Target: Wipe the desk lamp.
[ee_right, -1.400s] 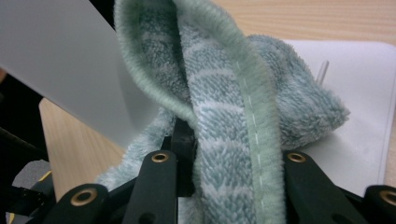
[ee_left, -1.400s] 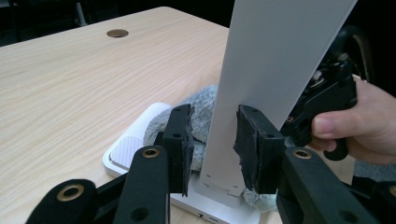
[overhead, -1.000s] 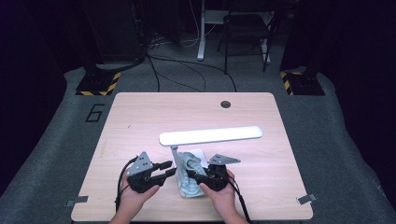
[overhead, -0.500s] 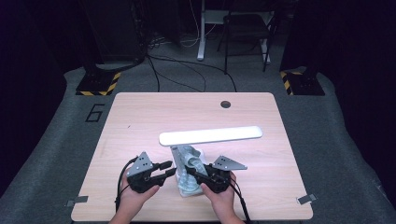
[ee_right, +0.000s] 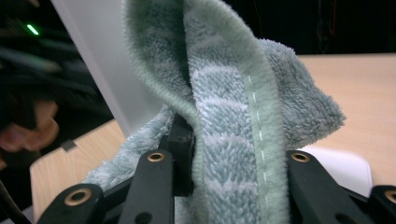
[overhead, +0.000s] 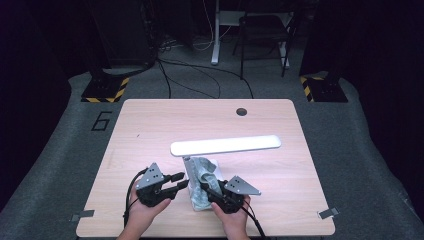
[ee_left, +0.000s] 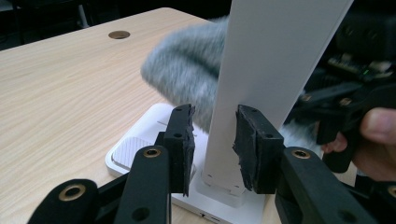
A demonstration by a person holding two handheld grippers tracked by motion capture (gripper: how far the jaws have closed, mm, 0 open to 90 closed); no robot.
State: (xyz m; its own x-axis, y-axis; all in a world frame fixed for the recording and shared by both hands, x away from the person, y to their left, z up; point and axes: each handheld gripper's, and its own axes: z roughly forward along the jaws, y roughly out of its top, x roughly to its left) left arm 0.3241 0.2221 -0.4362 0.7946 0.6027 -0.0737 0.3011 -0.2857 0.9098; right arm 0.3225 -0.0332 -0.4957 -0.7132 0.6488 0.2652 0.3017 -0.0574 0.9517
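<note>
While the big wooden table [overhead: 150, 130] holds everything, a white lamp [overhead: 225, 145] stands near its front edge. A soft green cloth [overhead: 205, 175] is draped against the lamp's post [ee_left: 261, 70]. The right gripper [ee_right: 229, 154] has the cloth bunched between its fingers, which have just been opening a little. The left gripper [ee_left: 212, 140] squeezes the post from both sides.

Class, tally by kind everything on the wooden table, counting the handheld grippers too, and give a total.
Desk lamps: 1
Green-grey towels: 1
Grippers: 2, the left gripper and the right gripper
Total: 4
</note>
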